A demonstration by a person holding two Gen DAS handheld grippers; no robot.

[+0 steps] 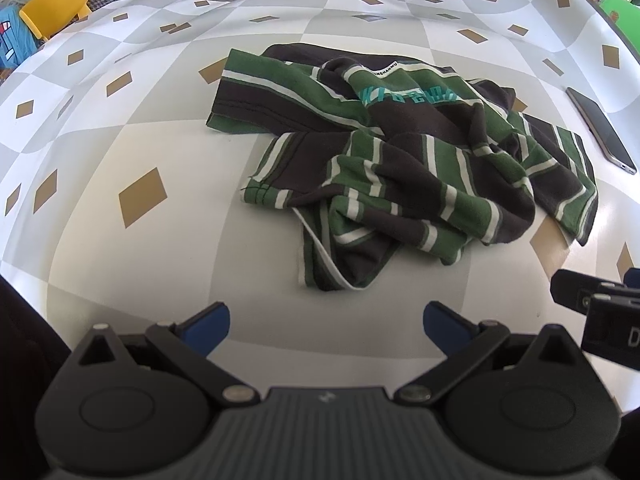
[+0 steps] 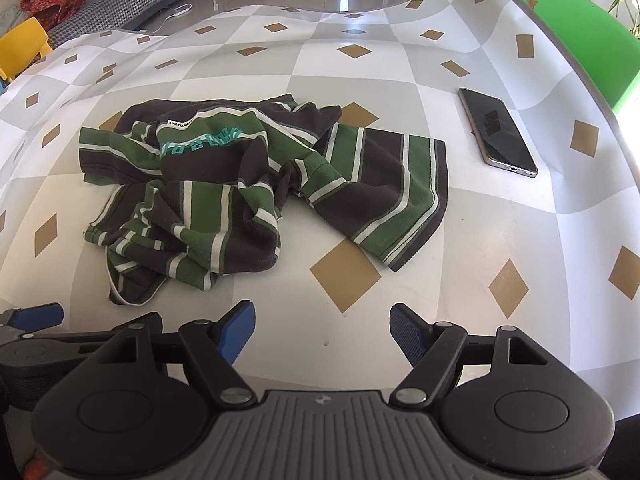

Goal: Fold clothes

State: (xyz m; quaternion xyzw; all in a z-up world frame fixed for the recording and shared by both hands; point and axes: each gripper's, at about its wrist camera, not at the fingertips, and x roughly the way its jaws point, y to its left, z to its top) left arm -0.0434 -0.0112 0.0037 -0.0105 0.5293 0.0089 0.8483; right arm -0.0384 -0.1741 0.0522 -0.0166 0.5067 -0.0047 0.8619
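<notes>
A crumpled shirt (image 1: 400,160) with green, dark brown and white stripes lies in a heap on the checked tablecloth (image 1: 140,152). The right wrist view shows the same shirt (image 2: 248,184), with teal lettering on its chest and one flap spread toward the right. My left gripper (image 1: 326,326) hovers open just short of the shirt's near edge, nothing between its blue pads. My right gripper (image 2: 322,330) is also open and empty, over bare cloth to the right of the heap. The right gripper's body shows at the left view's right edge.
A dark phone (image 2: 498,132) lies on the table to the right of the shirt, also visible as the phone (image 1: 600,130) in the left view. A green chair (image 2: 580,28) stands at the far right, a yellow chair (image 1: 56,4) at the far left.
</notes>
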